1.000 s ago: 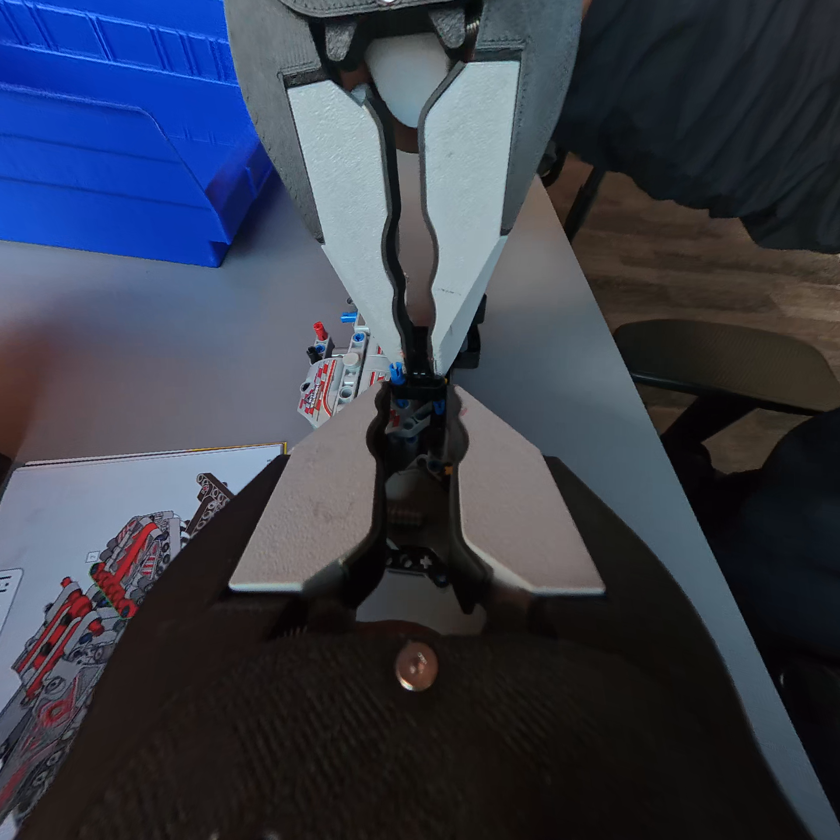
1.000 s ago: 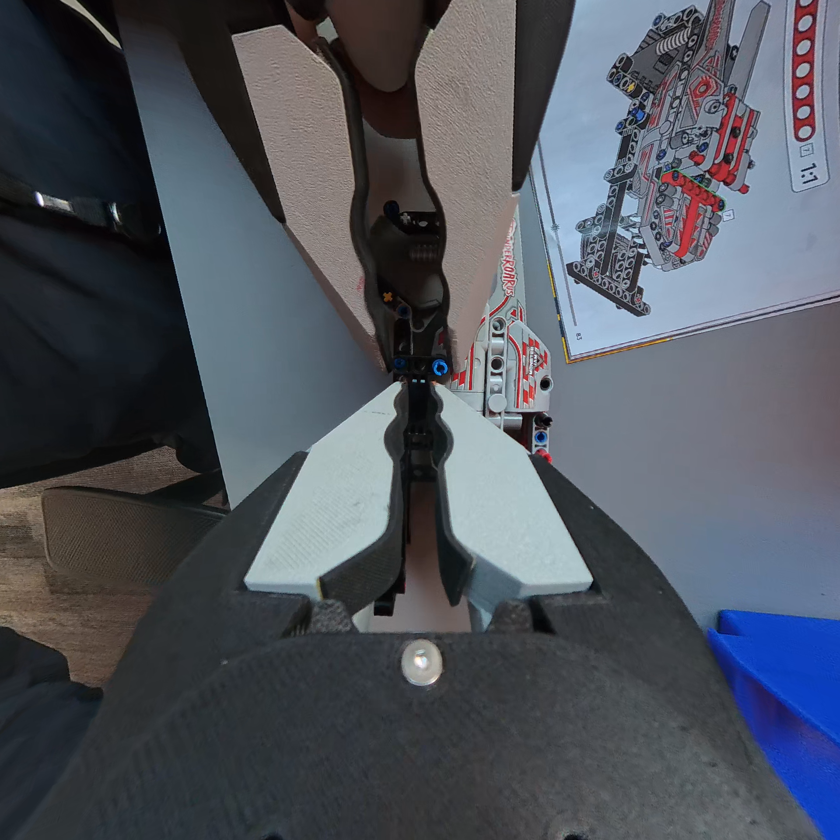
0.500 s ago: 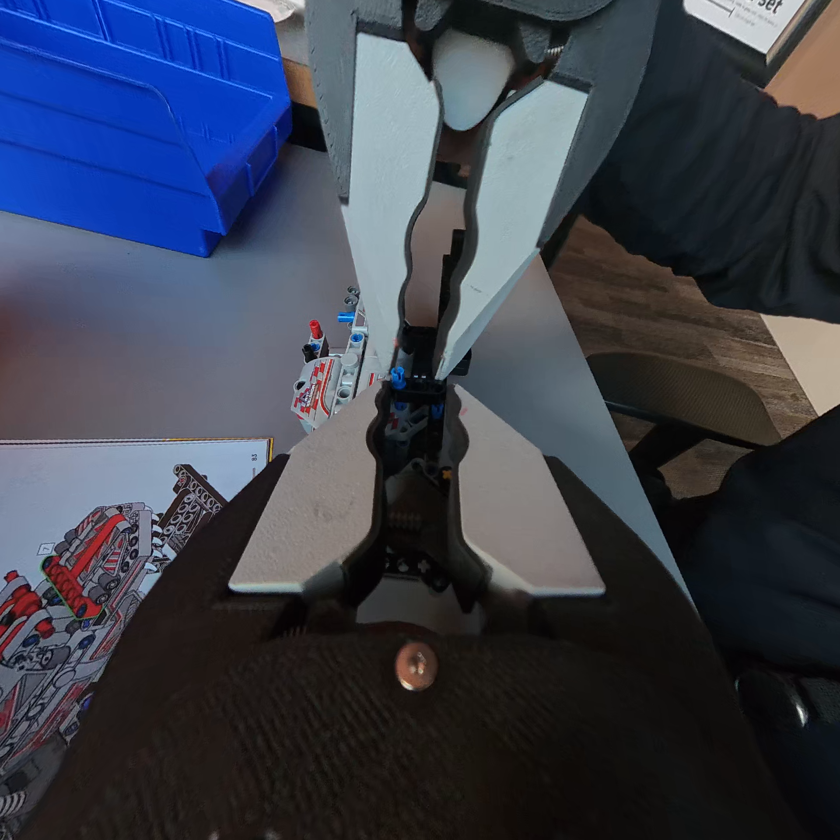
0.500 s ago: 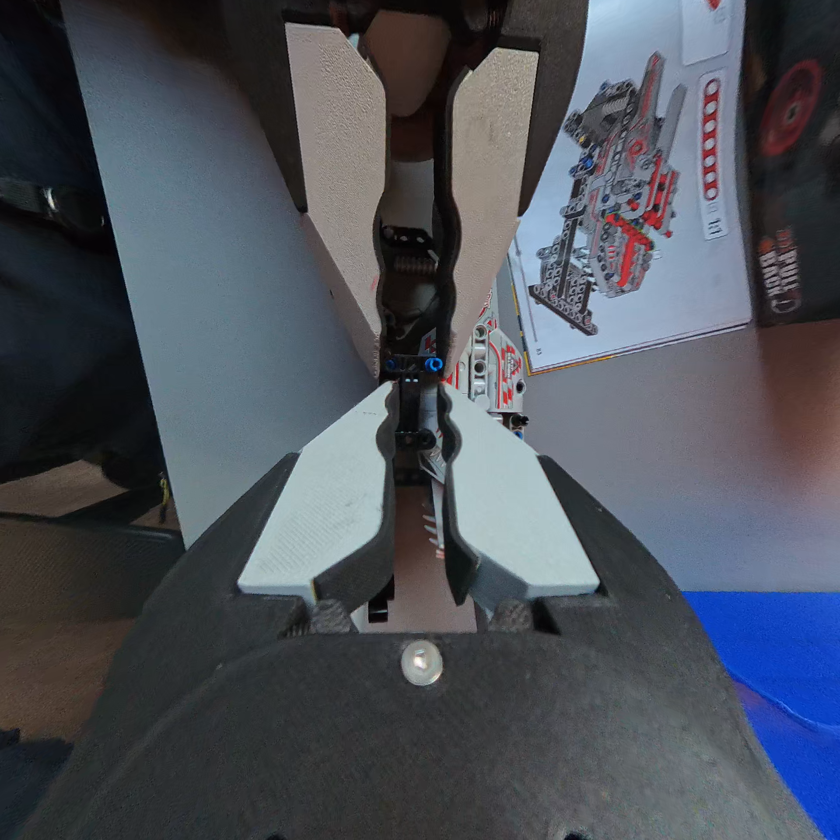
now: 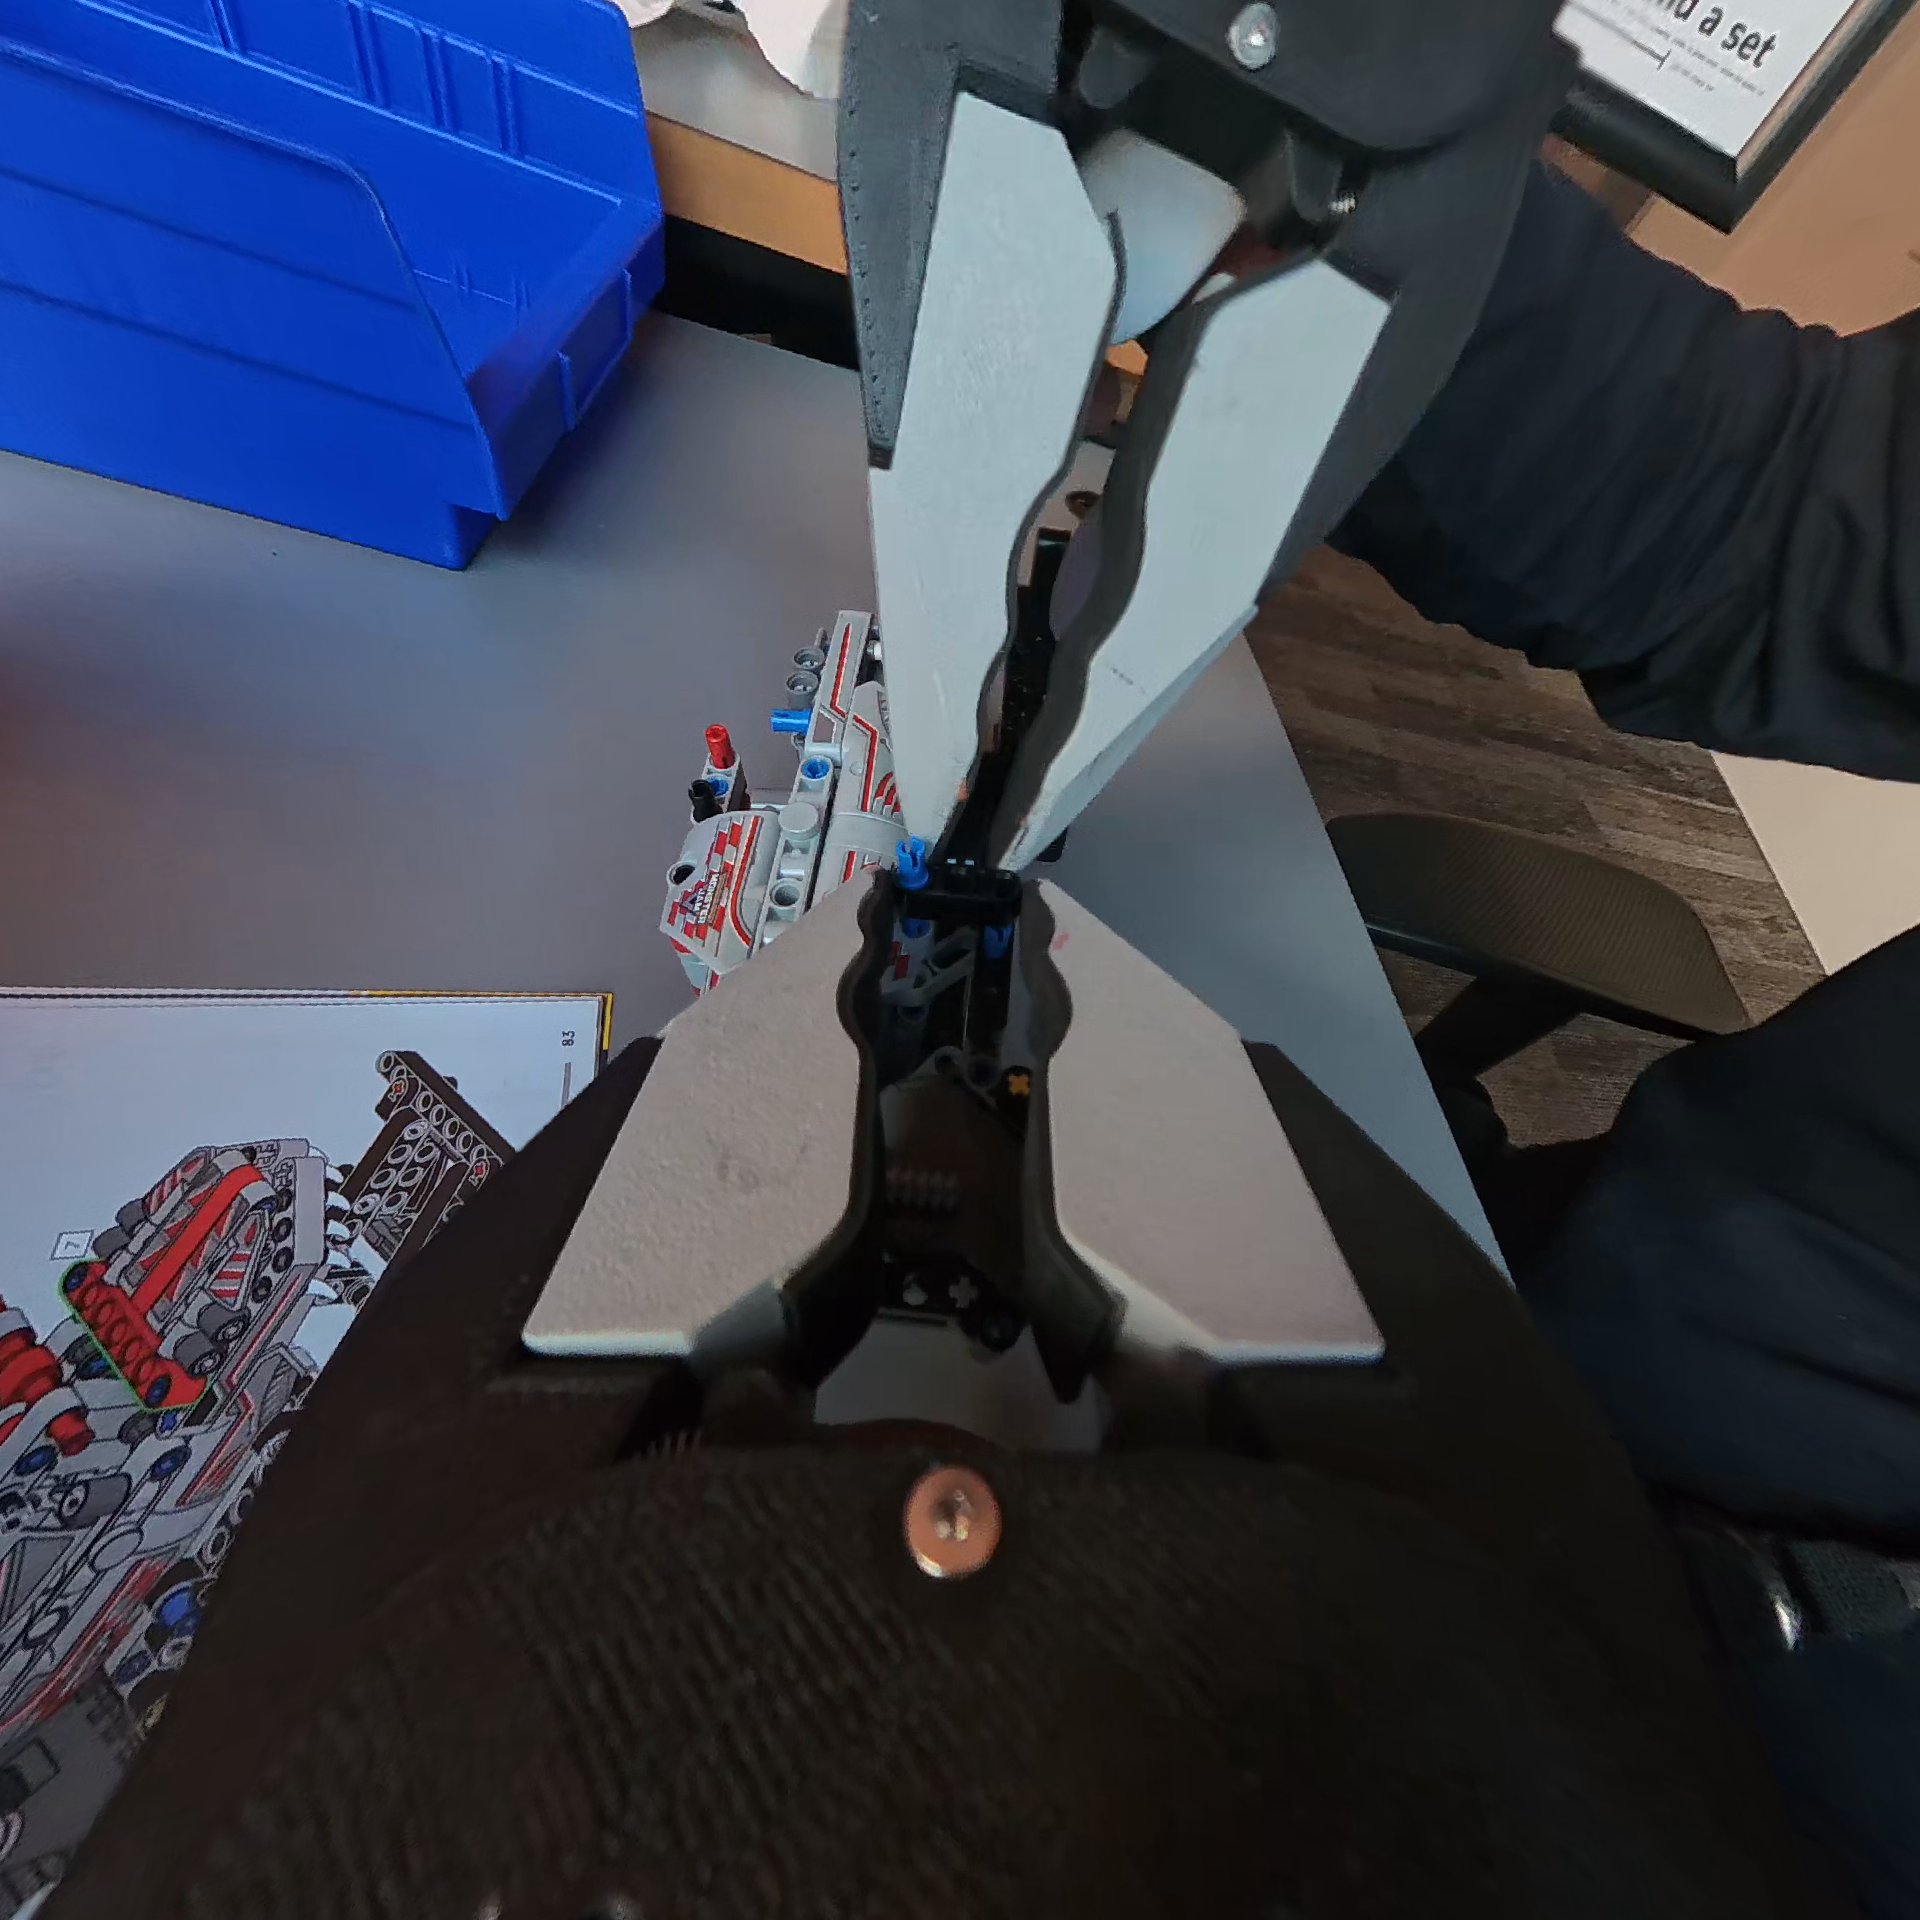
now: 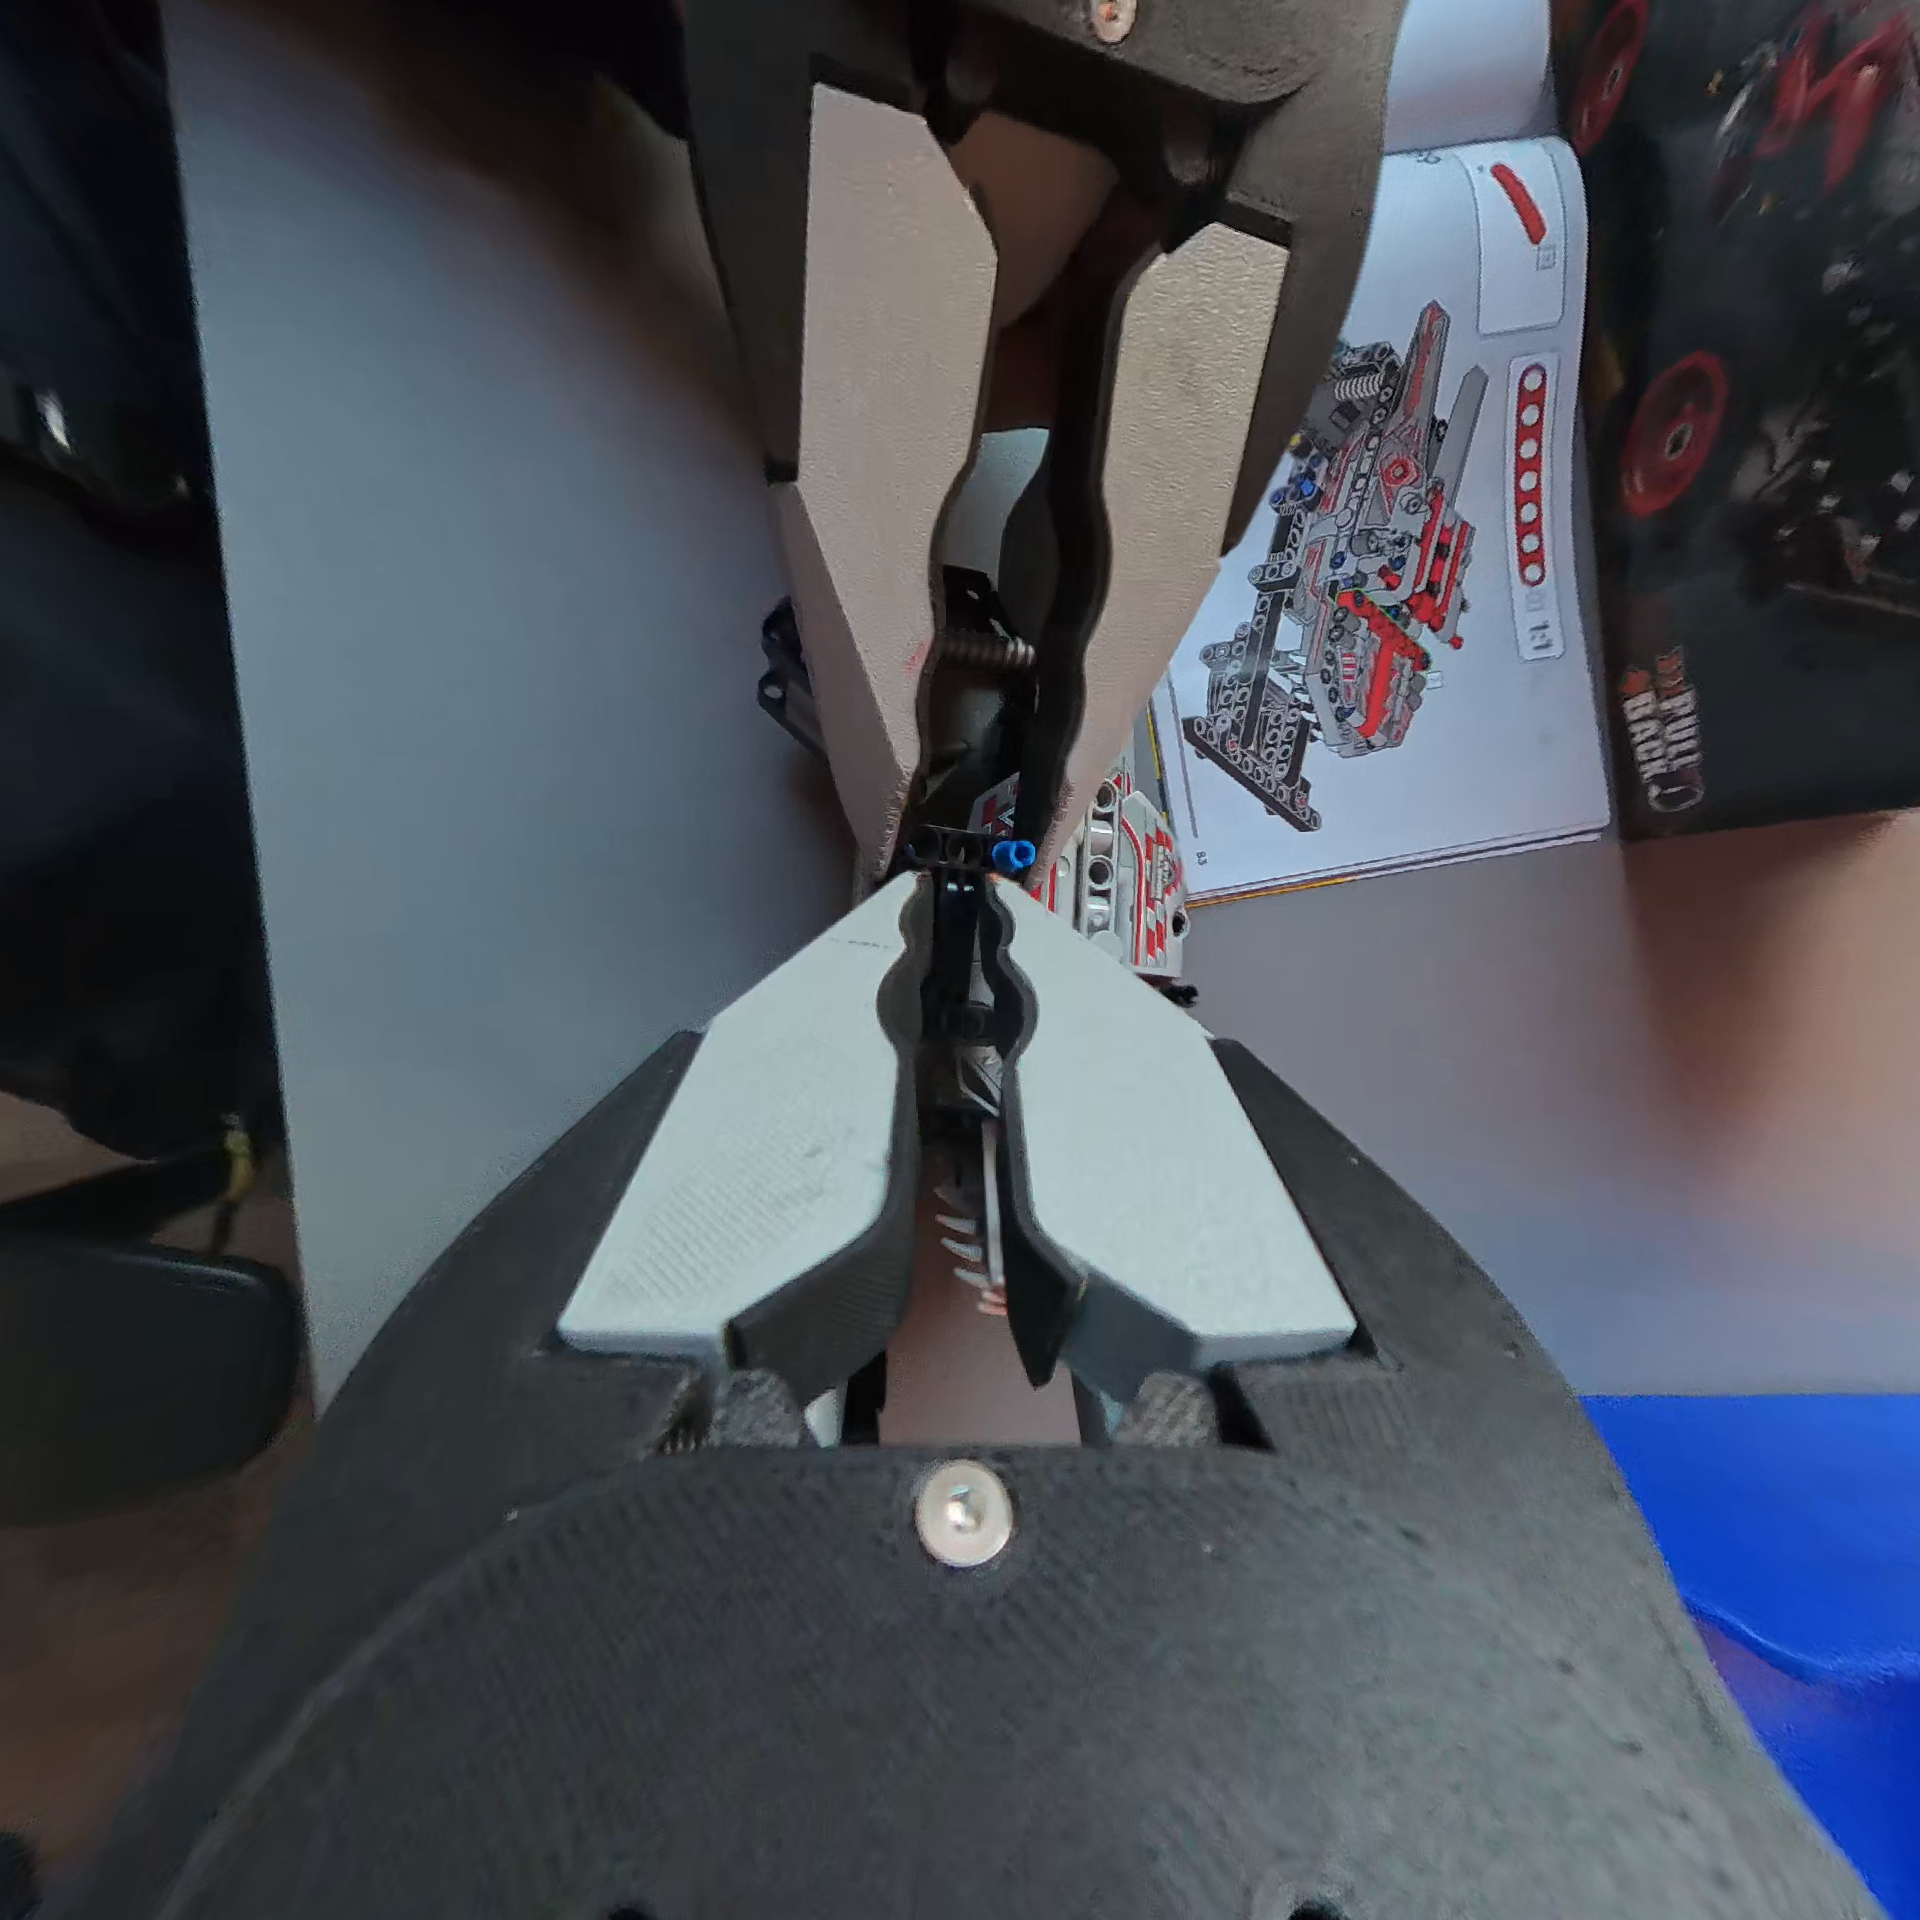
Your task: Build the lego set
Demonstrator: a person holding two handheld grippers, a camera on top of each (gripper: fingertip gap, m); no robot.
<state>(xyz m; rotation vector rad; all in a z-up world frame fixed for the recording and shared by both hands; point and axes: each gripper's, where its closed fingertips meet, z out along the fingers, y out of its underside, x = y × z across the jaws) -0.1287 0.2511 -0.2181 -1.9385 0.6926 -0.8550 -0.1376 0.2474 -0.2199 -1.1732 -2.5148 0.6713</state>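
The lego pieces are small, rigid, light plastic, held in the air above the grey table (image 5: 312,727). Left of the meeting grippers, an open instruction booklet (image 5: 260,1122) lies on the table, and a finished grey and red section (image 5: 790,862) rests just behind them. The left gripper (image 5: 951,914) is clamped on a black sub-assembly (image 5: 935,966) with blue pins (image 5: 912,860), which fills the gap between its fingers. Facing it tip to tip, the right gripper (image 6: 961,883) is pinched shut on a thin black beam (image 6: 956,966) running lengthwise between its fingers, its end touching the sub-assembly. Such pieces likely slip or twist under a loose pinch; gripping flat sides close to the joint seems safest.
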